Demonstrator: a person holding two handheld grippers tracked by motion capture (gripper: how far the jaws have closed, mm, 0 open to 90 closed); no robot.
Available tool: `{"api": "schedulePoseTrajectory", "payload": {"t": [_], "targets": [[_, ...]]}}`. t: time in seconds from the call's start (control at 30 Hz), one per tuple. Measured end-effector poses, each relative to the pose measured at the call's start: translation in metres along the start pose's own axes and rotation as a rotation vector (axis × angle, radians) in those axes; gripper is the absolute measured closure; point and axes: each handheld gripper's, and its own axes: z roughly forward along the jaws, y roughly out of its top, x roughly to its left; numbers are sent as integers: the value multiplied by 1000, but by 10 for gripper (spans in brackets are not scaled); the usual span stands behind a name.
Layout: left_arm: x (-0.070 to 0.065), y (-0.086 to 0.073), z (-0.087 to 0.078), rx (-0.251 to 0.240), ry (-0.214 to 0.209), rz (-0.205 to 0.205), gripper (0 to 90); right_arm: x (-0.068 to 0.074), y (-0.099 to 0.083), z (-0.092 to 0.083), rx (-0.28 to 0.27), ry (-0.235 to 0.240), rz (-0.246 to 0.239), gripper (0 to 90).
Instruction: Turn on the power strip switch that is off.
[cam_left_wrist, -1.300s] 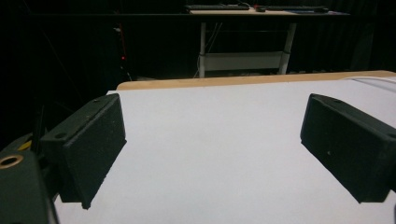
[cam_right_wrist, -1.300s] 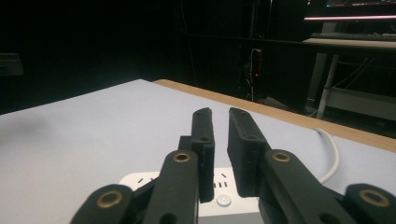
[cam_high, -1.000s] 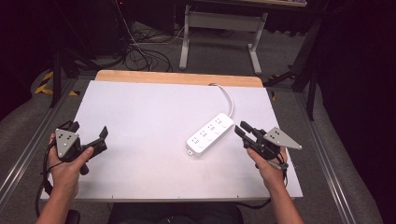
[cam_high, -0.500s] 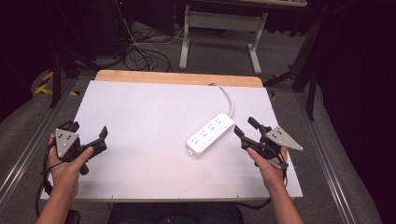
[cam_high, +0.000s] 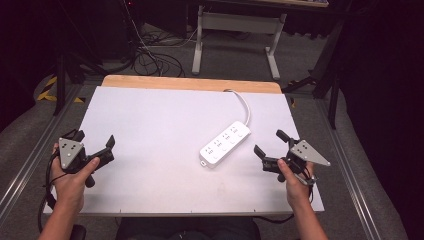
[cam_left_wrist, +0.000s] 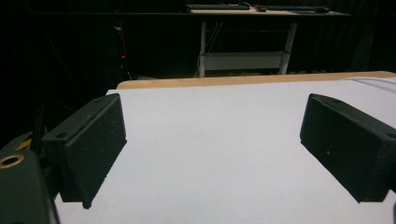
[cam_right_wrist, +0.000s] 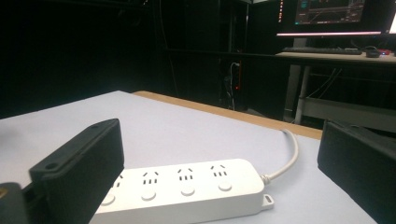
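A white power strip (cam_high: 225, 144) lies slantwise on the white table (cam_high: 150, 115), right of centre, and its white cable (cam_high: 245, 105) curves to the far edge. My right gripper (cam_high: 268, 141) hovers just right of the strip, open and holding nothing. In the right gripper view the strip (cam_right_wrist: 187, 186) lies low between the wide-spread jaws of the gripper (cam_right_wrist: 219, 140), sockets up, with the cable (cam_right_wrist: 292, 154) trailing right. My left gripper (cam_high: 95, 139) is open near the table's left front edge. The left gripper view has bare table between the gripper's (cam_left_wrist: 212, 149) jaws.
A wooden strip (cam_high: 190, 82) runs along the table's far edge. Beyond it stand a white desk frame (cam_high: 235, 30) and floor cables (cam_high: 150, 55). A lit monitor (cam_right_wrist: 327, 14) sits on a far desk. Metal rails (cam_high: 30, 160) flank the table.
My right gripper has drawn back slightly from the power strip, toward the table's right front. The left gripper and the strip have stayed put.
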Motion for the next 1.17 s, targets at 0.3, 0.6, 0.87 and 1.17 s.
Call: {"api": "schedulePoseTrajectory", "payload": {"t": [0.3, 0.6, 0.87, 1.17], "targets": [[1, 0, 0, -6, 5, -7, 64, -7, -1, -6, -47, -58, 33, 6], [1, 1, 0, -6, -2, -9, 34, -7, -2, -6, -43, -52, 31, 8], [2, 1, 0, -6, -1, -13, 8, -6, -2, -5, -42, -51, 29, 7], [0, 1, 1, 1, -5, -15, 8, -7, -2, -4, -43, -53, 29, 7]]}}
